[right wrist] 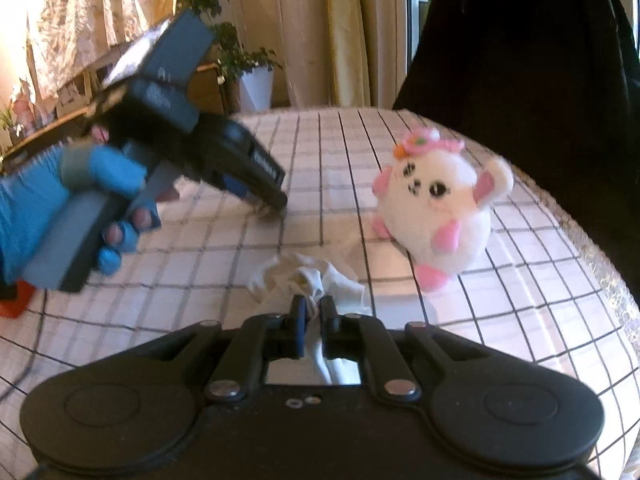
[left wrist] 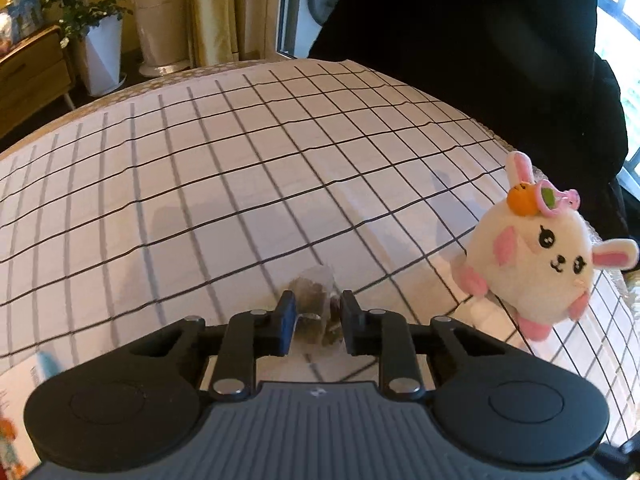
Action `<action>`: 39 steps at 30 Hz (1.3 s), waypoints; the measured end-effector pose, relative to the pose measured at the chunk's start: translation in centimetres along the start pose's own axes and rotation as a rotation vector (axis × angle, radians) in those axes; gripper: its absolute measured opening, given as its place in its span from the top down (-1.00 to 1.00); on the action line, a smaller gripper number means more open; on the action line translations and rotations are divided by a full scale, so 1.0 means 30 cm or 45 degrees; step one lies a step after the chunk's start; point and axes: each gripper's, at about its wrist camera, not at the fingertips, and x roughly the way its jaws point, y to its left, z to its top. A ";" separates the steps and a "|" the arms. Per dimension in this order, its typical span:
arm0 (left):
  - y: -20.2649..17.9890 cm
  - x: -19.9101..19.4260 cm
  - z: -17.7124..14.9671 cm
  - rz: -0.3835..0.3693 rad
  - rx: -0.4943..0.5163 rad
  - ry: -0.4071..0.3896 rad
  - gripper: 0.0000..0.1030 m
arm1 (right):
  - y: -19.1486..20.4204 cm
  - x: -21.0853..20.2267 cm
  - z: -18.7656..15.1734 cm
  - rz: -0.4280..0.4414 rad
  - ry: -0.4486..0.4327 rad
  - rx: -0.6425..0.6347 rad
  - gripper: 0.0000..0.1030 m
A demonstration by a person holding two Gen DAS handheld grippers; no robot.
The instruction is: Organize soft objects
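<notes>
Your left claw (left wrist: pixel 317 309) pinches what looks like a clear pouch (left wrist: pixel 316 304), your right claw (right wrist: pixel 313 312) grips crumpled white cloth (right wrist: pixel 308 276) beside the plush bunny (right wrist: pixel 436 208) on the desk (right wrist: pixel 520 300)

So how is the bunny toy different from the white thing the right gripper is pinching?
The bunny plush is round and puffy, with a face, pink ears and feet; the white cloth is crumpled, with no face. The bunny plush lies free on the checked tablecloth, while the white cloth is pinched by the right gripper. The bunny plush looks bigger than the white cloth. Both are mostly white and look soft.
</notes>
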 end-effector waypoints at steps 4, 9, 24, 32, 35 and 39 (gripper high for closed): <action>0.039 -0.088 -0.031 0.021 -0.029 0.012 0.54 | 0.045 -0.082 0.042 0.021 -0.069 -0.034 0.87; 0.087 -0.183 -0.074 0.037 -0.040 -0.001 0.54 | 0.087 -0.170 0.079 0.048 -0.127 -0.063 0.87; 0.064 -0.070 -0.023 -0.101 -0.043 0.037 -0.52 | 0.055 -0.141 0.053 0.058 -0.052 -0.095 0.87; -0.008 0.063 -0.003 0.002 0.087 0.060 -0.51 | 0.030 -0.078 0.044 0.073 0.009 -0.099 0.87; -0.020 0.088 -0.012 0.018 0.123 0.065 -0.42 | 0.020 -0.063 0.045 0.075 0.019 -0.090 0.87; -0.022 0.093 -0.012 0.043 0.151 0.047 -0.03 | 0.023 -0.057 0.045 0.080 0.024 -0.092 0.87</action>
